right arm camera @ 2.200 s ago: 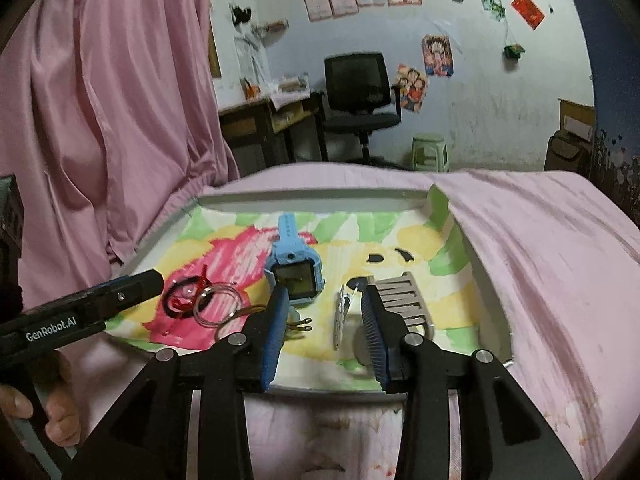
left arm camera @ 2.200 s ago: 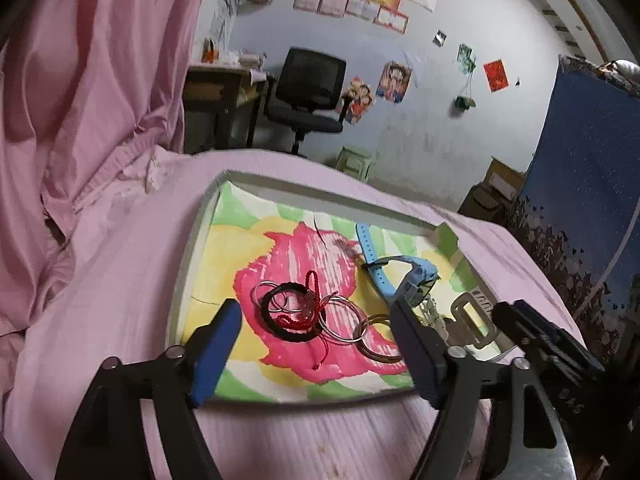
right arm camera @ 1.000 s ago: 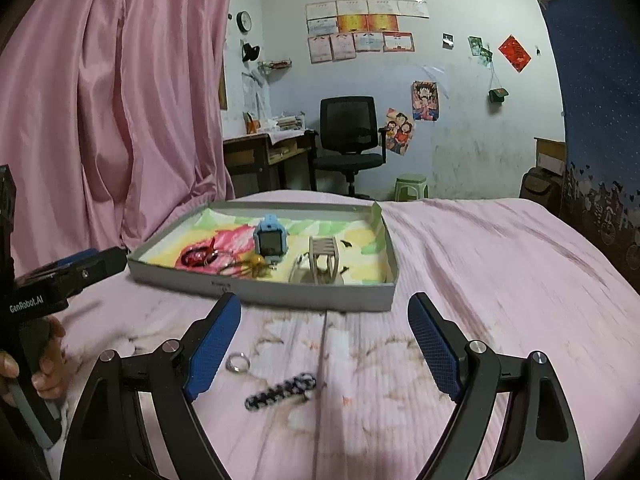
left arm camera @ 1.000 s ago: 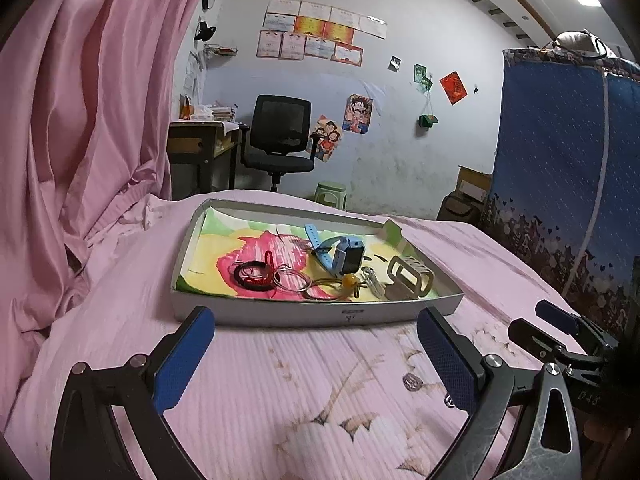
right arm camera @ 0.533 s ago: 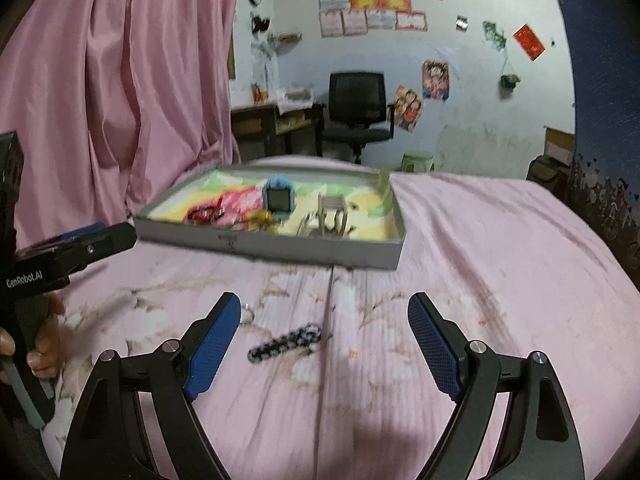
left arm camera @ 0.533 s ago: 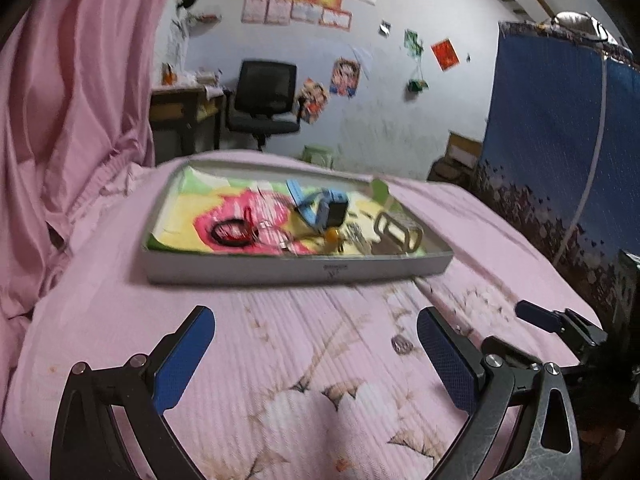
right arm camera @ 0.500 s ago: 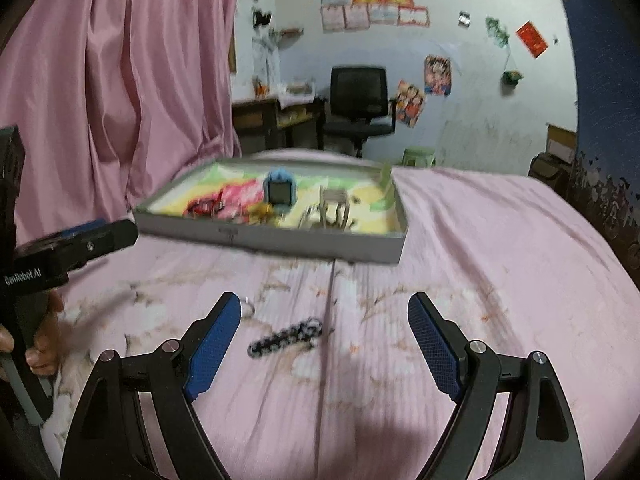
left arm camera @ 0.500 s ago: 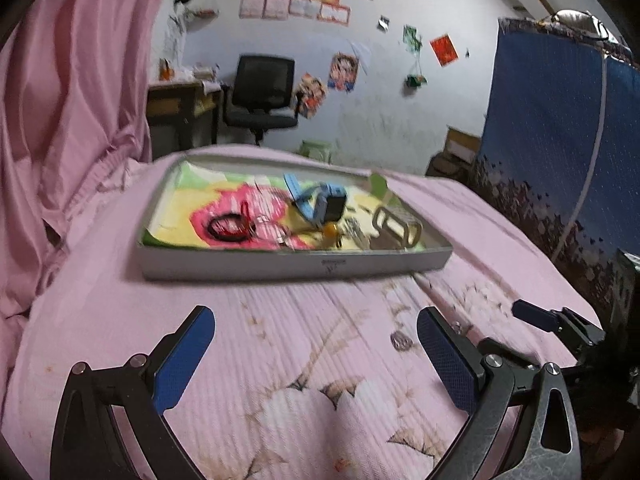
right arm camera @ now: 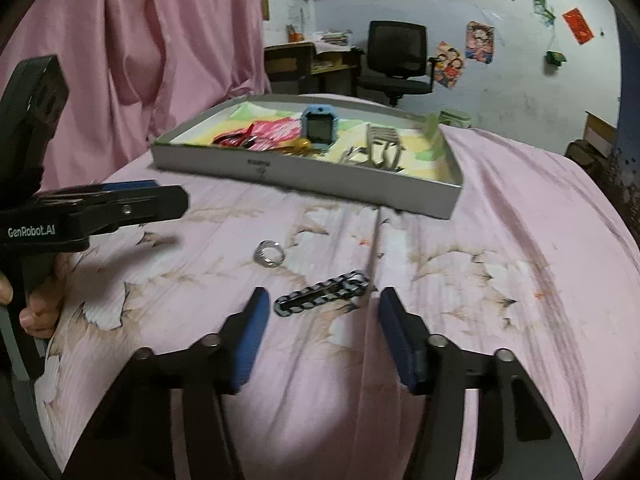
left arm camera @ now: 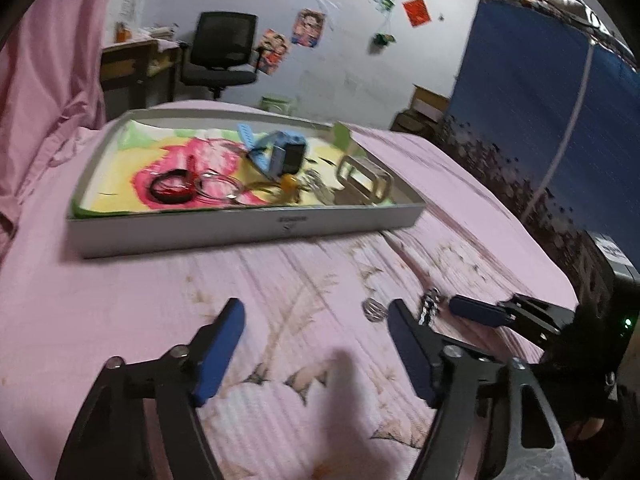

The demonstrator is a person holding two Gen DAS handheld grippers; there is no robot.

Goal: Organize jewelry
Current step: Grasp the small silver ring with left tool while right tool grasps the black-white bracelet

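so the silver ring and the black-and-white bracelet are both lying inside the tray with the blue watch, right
Not quite. The blue watch is in the tray, but the silver ring and the black-and-white bracelet lie outside it, on the pink bedspread in front of the tray's near wall. The right wrist view shows this most clearly.

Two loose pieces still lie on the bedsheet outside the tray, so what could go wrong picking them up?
The right gripper is closing, empty, short of the black-and-white bracelet; its fingers may snag the soft pink sheet. The small silver ring lies flat and could slip or roll.
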